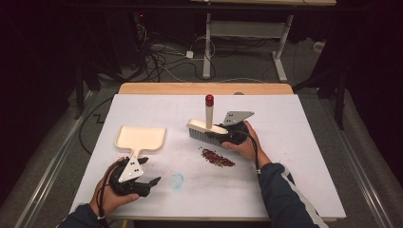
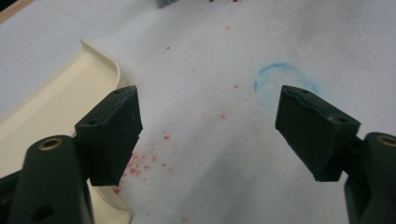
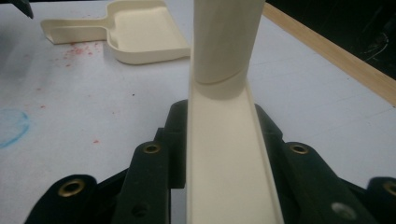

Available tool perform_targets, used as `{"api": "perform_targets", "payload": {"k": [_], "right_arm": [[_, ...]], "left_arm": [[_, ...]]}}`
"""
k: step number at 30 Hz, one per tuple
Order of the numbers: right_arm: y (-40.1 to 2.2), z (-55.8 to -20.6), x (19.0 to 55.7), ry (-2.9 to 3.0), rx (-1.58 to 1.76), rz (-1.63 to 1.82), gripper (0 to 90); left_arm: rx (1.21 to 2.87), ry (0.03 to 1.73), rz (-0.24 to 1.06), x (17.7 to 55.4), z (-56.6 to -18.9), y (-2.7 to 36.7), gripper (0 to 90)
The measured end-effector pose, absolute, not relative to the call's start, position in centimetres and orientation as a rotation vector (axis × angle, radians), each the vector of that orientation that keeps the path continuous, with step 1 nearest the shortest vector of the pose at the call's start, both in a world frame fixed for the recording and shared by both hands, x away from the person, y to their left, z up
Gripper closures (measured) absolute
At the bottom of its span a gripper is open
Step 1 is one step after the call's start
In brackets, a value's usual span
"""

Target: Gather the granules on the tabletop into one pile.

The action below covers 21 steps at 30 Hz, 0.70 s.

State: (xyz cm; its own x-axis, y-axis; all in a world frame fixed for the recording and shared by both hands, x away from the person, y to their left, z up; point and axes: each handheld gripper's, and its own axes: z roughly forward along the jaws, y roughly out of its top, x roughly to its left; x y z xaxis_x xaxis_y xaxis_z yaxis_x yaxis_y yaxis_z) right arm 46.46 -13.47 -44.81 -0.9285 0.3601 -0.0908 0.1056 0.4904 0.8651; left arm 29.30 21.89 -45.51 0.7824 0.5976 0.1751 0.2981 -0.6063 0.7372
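Note:
A cream brush [image 1: 205, 129] with grey bristles and a red-tipped upright handle stands near the table's middle. My right gripper [image 1: 227, 133] is shut on the brush [image 3: 224, 154] at its cream back. A small pile of dark red crumbs [image 1: 217, 158] lies just in front of the bristles. A cream dustpan [image 1: 139, 138] rests flat to the left, its handle pointing toward the near edge. My left gripper [image 1: 151, 183] hovers open beside that handle, nothing between its fingers. The dustpan [image 2: 56, 107] runs along the left jaw in the left gripper view.
A faint blue drawn circle [image 1: 177, 180] marks the white table cover [image 1: 294, 156] near the front. Red specks [image 2: 140, 163] dot the cover by the dustpan handle. Beyond the far wooden edge are cables and a white desk frame [image 1: 247, 42] on the floor.

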Motion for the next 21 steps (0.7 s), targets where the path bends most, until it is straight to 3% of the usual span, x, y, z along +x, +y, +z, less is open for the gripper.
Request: {"api": "perform_targets", "payload": {"k": [11, 21], "right_arm": [[-14.2, -44.4, 44.0, 2.652, 0.060, 1.296, 66.4], [-17.1, -43.9, 42.4, 2.658, 0.011, 1.290, 66.7]], "left_arm": [[2.251, 0.659, 0.528, 29.2, -45.5, 21.7, 21.7], [2.282, 0.678, 0.537, 29.4, -45.8, 21.8, 21.7]]}}
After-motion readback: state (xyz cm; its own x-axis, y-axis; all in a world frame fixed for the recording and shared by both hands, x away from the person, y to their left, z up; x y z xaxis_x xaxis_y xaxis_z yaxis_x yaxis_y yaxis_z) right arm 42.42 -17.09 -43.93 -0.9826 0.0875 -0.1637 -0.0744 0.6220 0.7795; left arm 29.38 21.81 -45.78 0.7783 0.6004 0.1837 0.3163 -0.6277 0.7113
